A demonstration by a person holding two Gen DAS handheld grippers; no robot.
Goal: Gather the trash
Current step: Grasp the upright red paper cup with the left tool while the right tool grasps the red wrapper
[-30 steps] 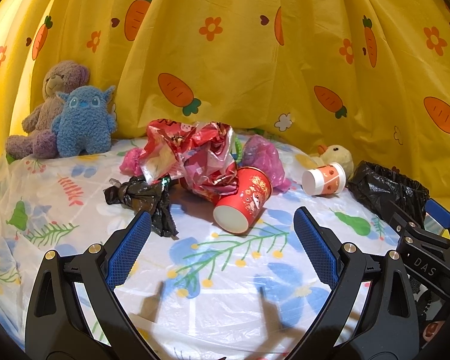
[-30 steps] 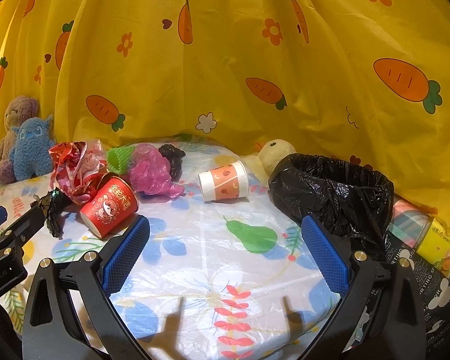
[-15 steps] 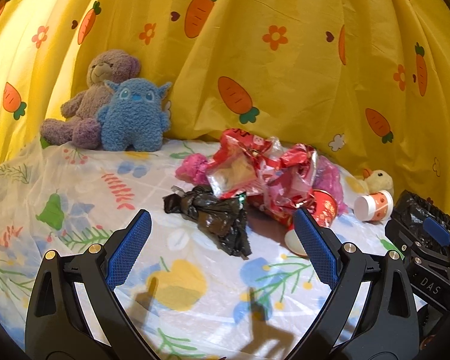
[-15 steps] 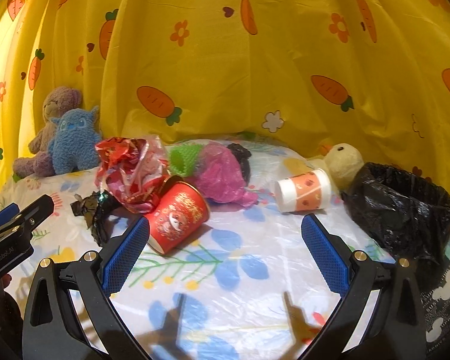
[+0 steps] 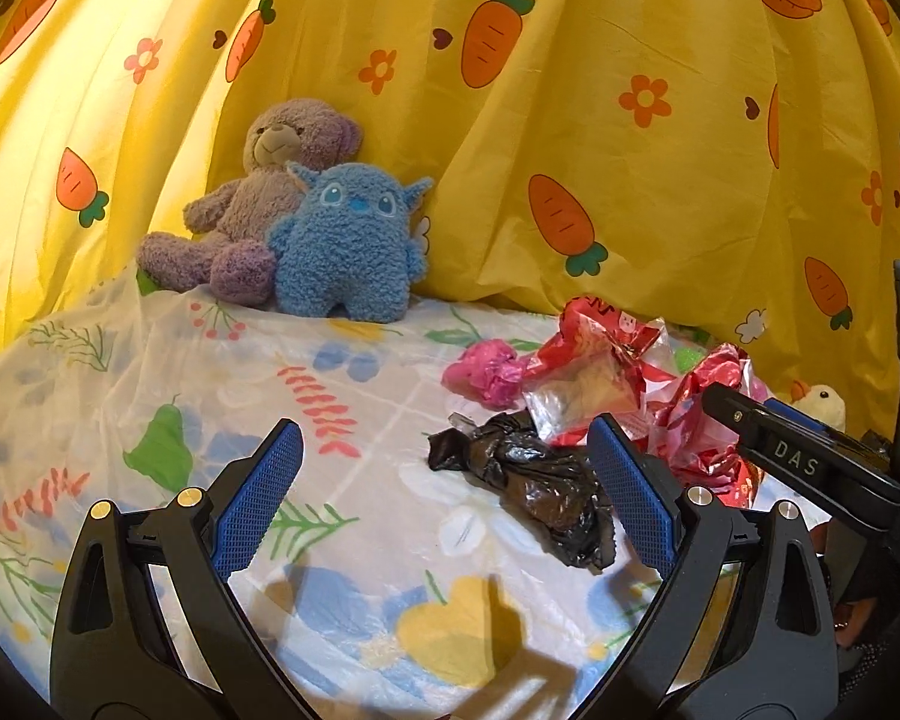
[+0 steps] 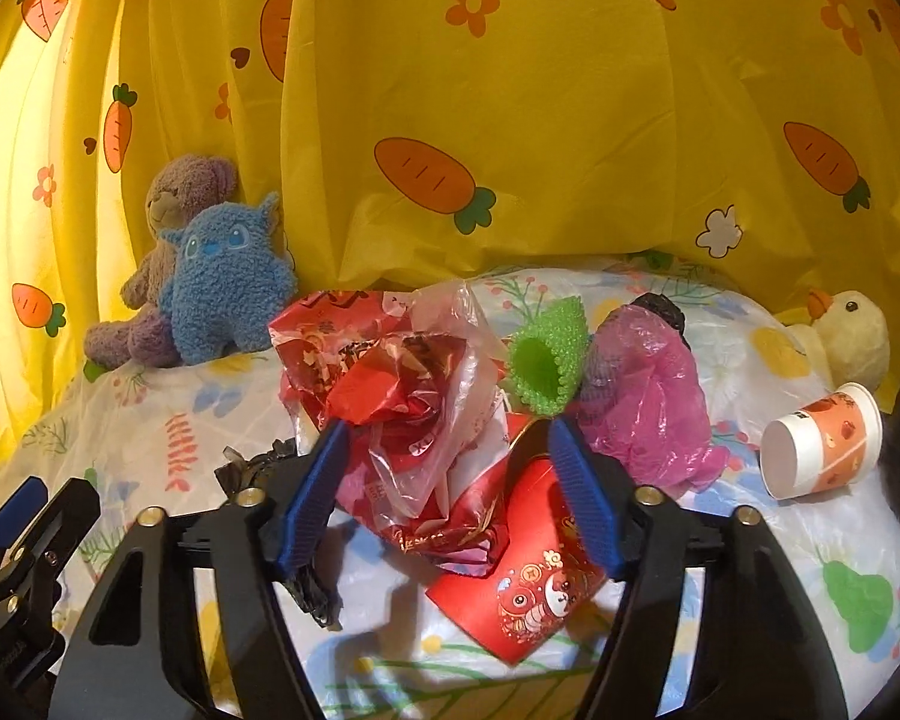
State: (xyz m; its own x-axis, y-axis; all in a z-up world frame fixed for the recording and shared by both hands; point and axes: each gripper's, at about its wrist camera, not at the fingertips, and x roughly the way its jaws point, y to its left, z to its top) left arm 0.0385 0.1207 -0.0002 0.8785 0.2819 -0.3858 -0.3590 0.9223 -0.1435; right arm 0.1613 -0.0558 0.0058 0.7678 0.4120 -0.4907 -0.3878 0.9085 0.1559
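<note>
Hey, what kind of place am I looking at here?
Probably a child's room or play corner set up for a tidy-up: plush toys sit against a carrot-print yellow curtain, on a surface under a floral plastic cover strewn with crumpled wrappers.

Warm backlight, perhaps window; fisheye-warped edges

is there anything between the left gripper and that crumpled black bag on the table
Nothing visible blocks it. The left gripper hangs open over bare tablecloth, and the black bag lies just ahead, toward its right finger. The red wrapper sits behind the bag, and the right gripper is closing around that wrapper, off to the side.
</note>
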